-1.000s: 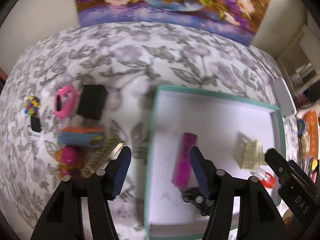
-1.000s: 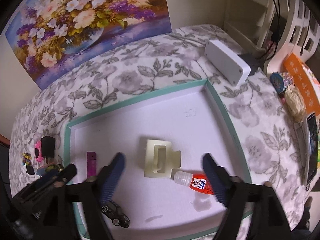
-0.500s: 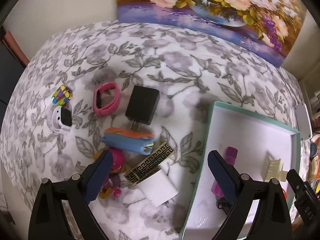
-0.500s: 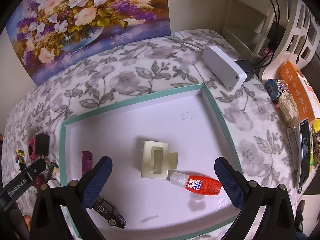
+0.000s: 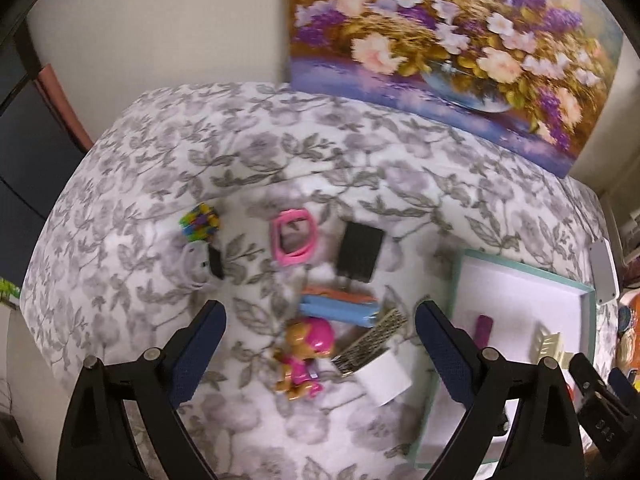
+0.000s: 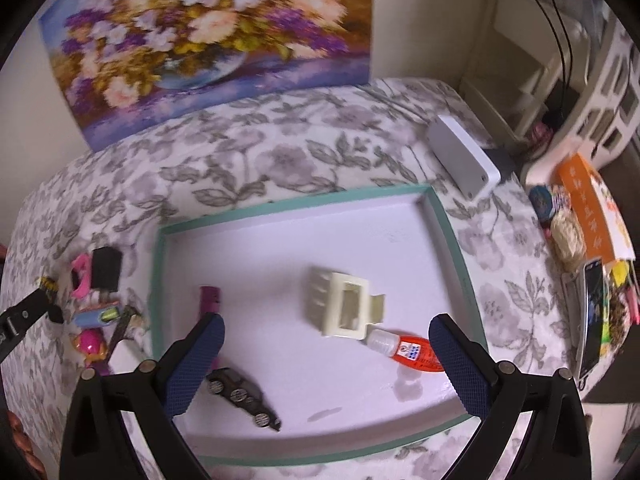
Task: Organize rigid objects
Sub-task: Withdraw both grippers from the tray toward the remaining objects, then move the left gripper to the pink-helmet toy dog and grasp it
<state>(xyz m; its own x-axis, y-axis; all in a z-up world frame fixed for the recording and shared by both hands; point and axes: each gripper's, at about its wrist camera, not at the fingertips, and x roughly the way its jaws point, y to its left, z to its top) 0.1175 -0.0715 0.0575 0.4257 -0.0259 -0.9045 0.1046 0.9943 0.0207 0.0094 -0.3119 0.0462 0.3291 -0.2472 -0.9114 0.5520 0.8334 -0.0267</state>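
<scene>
Both grippers spread wide, empty. Only right view shows toy car (image 6: 243,396); only left, pink bracelet (image 5: 295,237).

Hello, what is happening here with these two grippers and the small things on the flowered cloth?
A person is sorting small objects into a teal-rimmed tray. It already holds a purple tube, a cream clip, a red glue bottle and a toy car. The left gripper, jaws just opened and empty, hangs over the pile outside, above a pink toy figure. The right gripper hovers open over the tray.
</scene>
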